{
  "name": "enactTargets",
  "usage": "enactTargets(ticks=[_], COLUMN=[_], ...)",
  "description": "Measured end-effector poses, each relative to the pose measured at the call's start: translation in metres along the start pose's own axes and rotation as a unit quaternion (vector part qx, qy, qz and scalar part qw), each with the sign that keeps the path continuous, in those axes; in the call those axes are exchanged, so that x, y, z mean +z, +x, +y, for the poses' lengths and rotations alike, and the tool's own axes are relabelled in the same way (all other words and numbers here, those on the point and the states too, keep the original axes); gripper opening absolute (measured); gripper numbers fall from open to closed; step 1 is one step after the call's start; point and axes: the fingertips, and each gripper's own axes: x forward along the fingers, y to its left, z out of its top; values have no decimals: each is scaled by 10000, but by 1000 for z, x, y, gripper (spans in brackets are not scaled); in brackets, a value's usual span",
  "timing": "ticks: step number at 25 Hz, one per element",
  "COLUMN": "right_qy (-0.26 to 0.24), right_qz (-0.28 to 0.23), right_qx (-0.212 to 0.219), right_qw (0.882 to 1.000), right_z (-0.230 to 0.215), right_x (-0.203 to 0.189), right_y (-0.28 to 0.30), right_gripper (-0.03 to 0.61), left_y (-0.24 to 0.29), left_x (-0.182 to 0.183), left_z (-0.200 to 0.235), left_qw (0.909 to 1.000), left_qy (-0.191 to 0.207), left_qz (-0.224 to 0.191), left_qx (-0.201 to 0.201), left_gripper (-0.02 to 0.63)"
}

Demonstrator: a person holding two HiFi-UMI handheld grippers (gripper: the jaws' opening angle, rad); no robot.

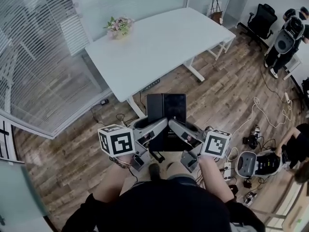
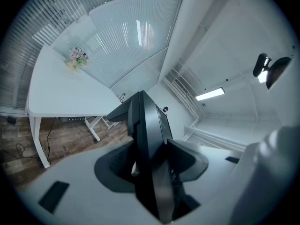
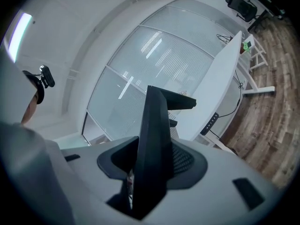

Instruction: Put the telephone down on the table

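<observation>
A flat black telephone (image 1: pixel 166 111) hangs over the wooden floor, just short of the white table (image 1: pixel 159 47). My left gripper (image 1: pixel 155 129) is shut on its left side and my right gripper (image 1: pixel 181 130) on its right side. In the left gripper view the telephone (image 2: pixel 147 135) stands edge-on between the dark pads of the left gripper (image 2: pixel 150 165), with the table (image 2: pixel 61 93) beyond it. The right gripper view shows the same edge-on telephone (image 3: pixel 154 135) clamped in the right gripper (image 3: pixel 149 168), the table (image 3: pixel 220 83) to its right.
A small pot of flowers (image 1: pixel 119 26) stands at the table's far left corner. A glass wall with blinds (image 1: pixel 34 57) runs along the left. Cables and equipment (image 1: pixel 256 163) lie on the floor at right. An office chair (image 1: pixel 260 18) and a person (image 1: pixel 288 35) are at the far right.
</observation>
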Motion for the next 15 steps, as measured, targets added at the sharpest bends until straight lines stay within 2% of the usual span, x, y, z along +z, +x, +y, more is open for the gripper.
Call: enactTargets(ticks=[8, 15], right_qy=[50, 90], right_qz=[-214, -181], right_qx=[-119, -178], right_qw=[9997, 9996], right_z=[-4, -23], right_x=[-4, 7], right_y=[0, 6], right_gripper=[186, 186], left_y=[1, 18], left_x=[-3, 3], left_z=[5, 19], left_qw=[9998, 9998], left_qy=[70, -9], left_qz=[151, 172], left_qx=[-58, -69], left_gripper=[221, 221])
